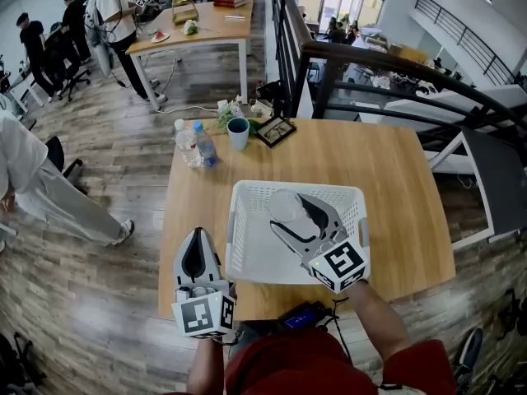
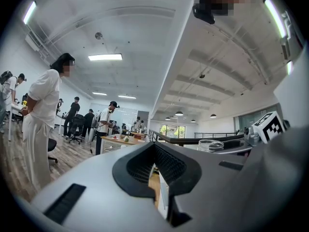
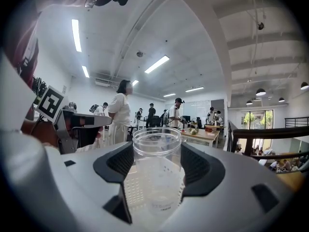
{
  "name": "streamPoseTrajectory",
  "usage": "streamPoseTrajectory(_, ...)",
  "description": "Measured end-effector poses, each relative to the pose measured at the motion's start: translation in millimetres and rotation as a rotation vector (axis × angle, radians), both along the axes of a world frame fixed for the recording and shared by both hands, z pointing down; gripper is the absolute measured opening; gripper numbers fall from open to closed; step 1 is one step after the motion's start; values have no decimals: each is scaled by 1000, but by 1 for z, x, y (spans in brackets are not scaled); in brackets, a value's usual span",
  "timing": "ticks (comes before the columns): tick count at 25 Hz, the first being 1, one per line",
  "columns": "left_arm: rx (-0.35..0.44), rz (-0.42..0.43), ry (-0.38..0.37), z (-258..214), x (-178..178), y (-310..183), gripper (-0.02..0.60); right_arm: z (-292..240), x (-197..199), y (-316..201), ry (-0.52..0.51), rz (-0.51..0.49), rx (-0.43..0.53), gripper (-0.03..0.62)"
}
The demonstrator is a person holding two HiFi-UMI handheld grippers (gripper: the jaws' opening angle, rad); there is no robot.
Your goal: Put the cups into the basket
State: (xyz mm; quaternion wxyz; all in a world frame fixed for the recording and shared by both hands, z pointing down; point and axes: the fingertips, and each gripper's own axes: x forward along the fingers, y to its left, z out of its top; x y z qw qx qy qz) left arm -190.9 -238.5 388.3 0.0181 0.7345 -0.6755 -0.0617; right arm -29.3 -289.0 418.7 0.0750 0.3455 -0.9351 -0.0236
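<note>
The left tongs (image 1: 198,234) sat at the tabletop's (image 1: 395,179) near left edge, all but closed and holding nothing. Far left stood two bottles (image 1: 196,145) and one blue cup (image 1: 238,132). Rightward, the right tongs (image 1: 293,212) clamped the one clear cup (image 1: 286,206) over the single basket (image 1: 251,257). Placing was under way, and lowering and release seemed next.

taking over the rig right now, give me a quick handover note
Right gripper: shut on the clear cup, held over the inside of the white basket. I cannot tell whether the cup touches the bottom.
Left gripper: jaws nearly together with nothing between them, at the near left edge of the table.
Done: no cup released in the basket yet.
Left: let the clear cup go, then fetch the teal cup, which stands at the table's far edge beside the bottles.
</note>
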Motion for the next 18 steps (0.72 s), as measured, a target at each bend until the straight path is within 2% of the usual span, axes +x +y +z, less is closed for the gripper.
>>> streamPoseTrajectory(18,-24,-37,18,7,-11,1,0,26,-11,-12,53,-37,-52,295)
